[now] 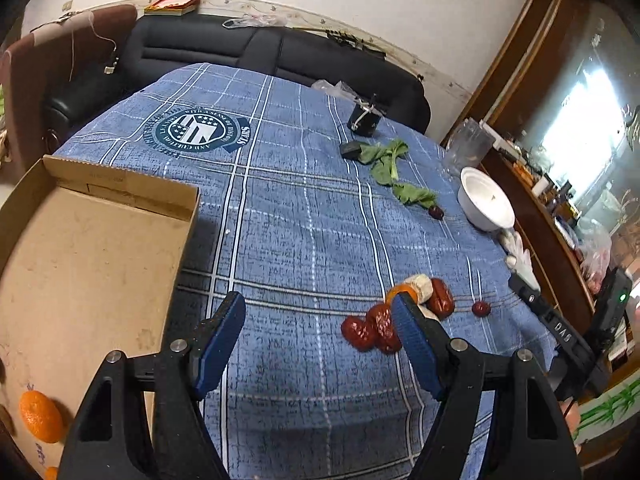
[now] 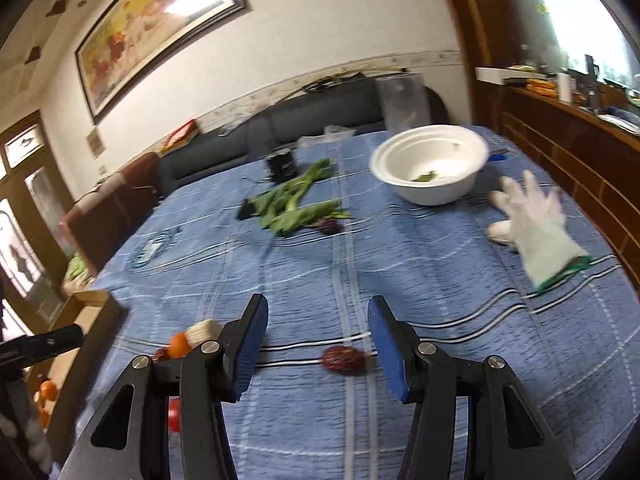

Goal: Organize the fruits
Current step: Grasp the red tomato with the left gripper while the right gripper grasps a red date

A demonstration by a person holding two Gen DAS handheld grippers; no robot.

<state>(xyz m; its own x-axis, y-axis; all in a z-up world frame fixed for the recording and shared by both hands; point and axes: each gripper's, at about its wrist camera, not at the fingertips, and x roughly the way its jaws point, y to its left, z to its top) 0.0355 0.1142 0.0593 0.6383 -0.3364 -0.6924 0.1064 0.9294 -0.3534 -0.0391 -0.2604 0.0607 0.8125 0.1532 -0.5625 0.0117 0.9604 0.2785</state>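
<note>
My left gripper (image 1: 320,312) is open and empty above the blue checked cloth. Just right of it lie red dates (image 1: 370,330), a small orange (image 1: 402,292) and a pale food chunk (image 1: 420,285); another date (image 1: 481,309) lies apart. The cardboard box (image 1: 92,264) at the left holds an orange (image 1: 40,416). My right gripper (image 2: 318,320) is open and empty, with a red date (image 2: 344,360) lying between its fingers on the cloth. An orange (image 2: 179,345) and a pale chunk (image 2: 204,330) lie left of it. A dark date (image 2: 330,226) lies by the greens.
Leafy greens (image 2: 296,200) lie mid-table, also in the left view (image 1: 390,162). A white bowl (image 2: 430,168) stands at the far right, with a white glove (image 2: 536,220) near it. A black cup (image 1: 364,120) and a clear container (image 2: 404,98) stand at the back. A sofa is behind the table.
</note>
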